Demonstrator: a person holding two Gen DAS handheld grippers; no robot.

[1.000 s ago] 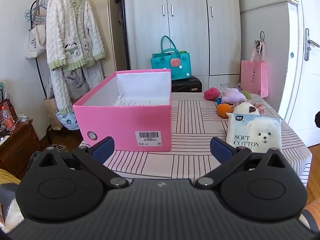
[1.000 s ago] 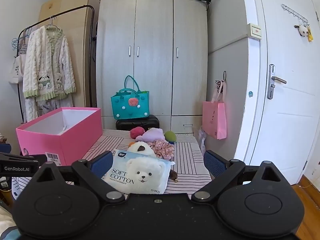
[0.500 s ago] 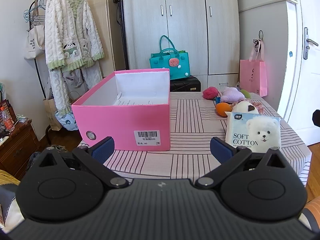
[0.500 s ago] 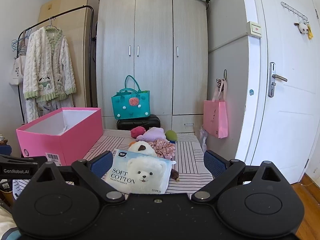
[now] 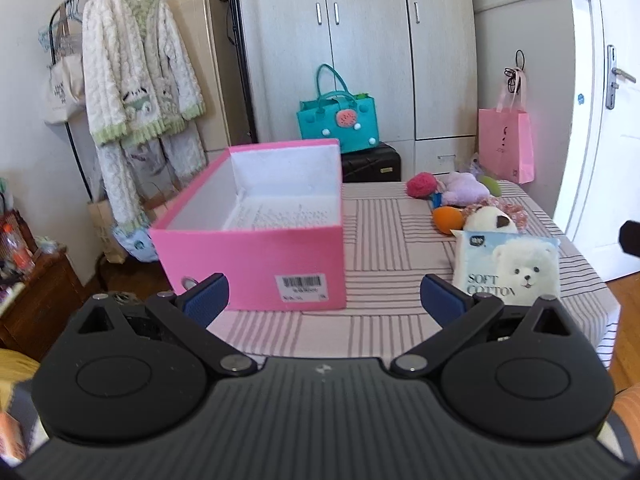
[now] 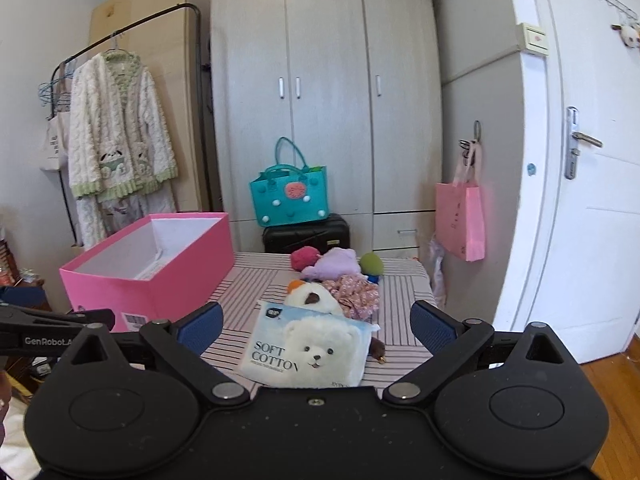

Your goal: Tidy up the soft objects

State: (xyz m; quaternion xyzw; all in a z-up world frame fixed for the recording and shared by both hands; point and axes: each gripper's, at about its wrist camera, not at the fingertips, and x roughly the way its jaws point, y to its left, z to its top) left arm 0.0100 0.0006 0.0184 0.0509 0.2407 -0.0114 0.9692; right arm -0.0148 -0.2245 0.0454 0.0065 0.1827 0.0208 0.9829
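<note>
**Nothing packed yet: box empty, soft things waiting on the desk**

The pink box (image 5: 256,264) stands open on the striped desk (image 5: 384,248), at about 11 o'clock from the left hand-held gripper (image 5: 324,294). Its white inside shows only a sheet of paper lining; no soft object lies in it. By that, the sorting has not begun, and every piece is left to move.

The soft objects sit together on the other half of the desk, at about 1 o'clock in the left wrist view and near 12 o'clock in the right wrist view. Nearest is the soft cotton pack (image 6: 308,350) with a white bear printed on it, propped up and leaning back against a white plush toy (image 6: 314,298). Behind these lie a floral fabric piece (image 6: 358,294), an orange ball (image 5: 448,219), a lilac plush (image 6: 334,264), a red pompom (image 6: 304,258) and a green ball (image 6: 371,264), close to one another, well apart from the box.

Both tools are released. The left hand-held gripper has its blue pads spread wide with only desk and box front between them. The right hand-held gripper (image 6: 316,328) is likewise spread and grasps nothing; the cotton pack lies ahead between its fingers in the view, not touched. That pack looks the likely first pick, being nearest.
</note>
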